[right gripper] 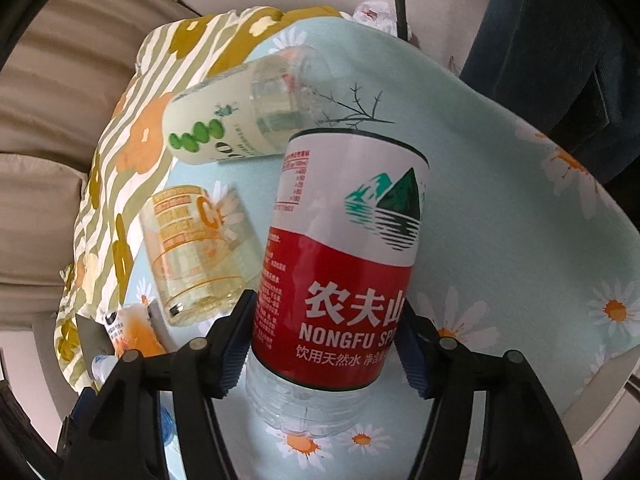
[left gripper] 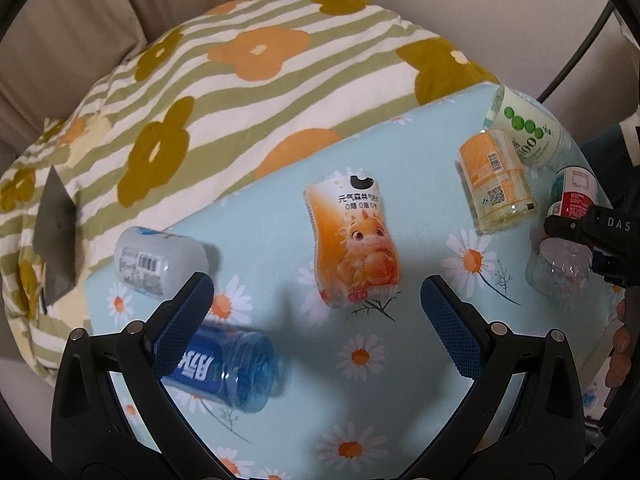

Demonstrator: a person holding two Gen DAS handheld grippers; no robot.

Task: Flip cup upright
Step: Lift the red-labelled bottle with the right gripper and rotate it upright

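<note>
Cups cut from plastic bottles lie on a light blue daisy cloth (left gripper: 400,400). My right gripper (right gripper: 326,354) is shut on the red and white Nongfu cup (right gripper: 344,252), its clear bottom near the cloth; it also shows in the left wrist view (left gripper: 570,200). My left gripper (left gripper: 316,312) is open and empty above the cloth. An orange cartoon cup (left gripper: 352,240) lies just beyond its fingertips. A blue cup (left gripper: 228,372) lies by its left finger (left gripper: 180,328), and a grey-white cup (left gripper: 156,258) lies further left.
A yellow-orange cup (left gripper: 494,182) (right gripper: 196,256) and a pale green cup (left gripper: 524,128) (right gripper: 224,124) lie on their sides at the far right. A striped flower blanket (left gripper: 200,80) covers the back. The cloth's edge (right gripper: 600,360) falls off on the right.
</note>
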